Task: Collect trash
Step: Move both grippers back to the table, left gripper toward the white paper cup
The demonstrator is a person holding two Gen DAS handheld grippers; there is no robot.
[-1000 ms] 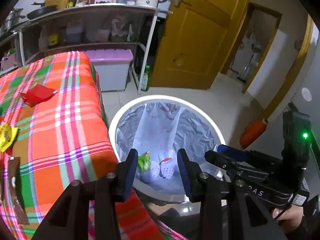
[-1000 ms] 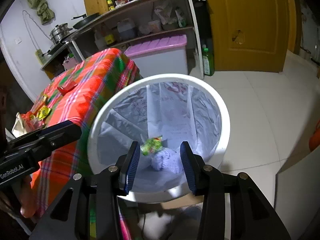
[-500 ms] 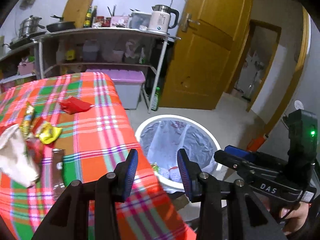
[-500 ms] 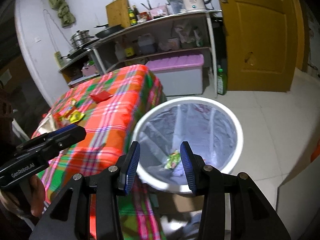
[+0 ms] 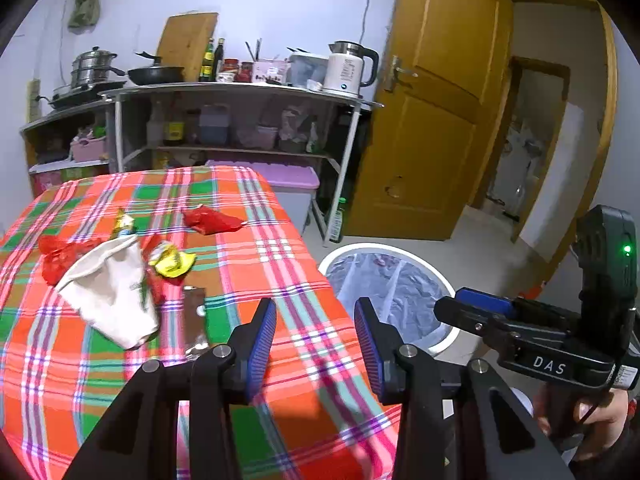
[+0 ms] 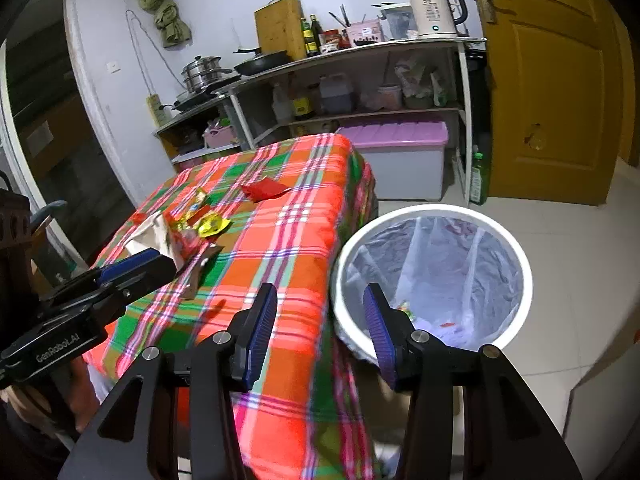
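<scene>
Bin point(image 5: 404, 249) contents partly hidden.

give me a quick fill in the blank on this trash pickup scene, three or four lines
1. Both tongs, left and right, are ____ and hold nothing.
2. The yellow wrapper lies on the ____ tablecloth.
3. The white bin stands on the ____ beside the table.
4. The red wrapper lies nearest the table's ____ edge.

Missing words: open; plaid; floor; far
</scene>
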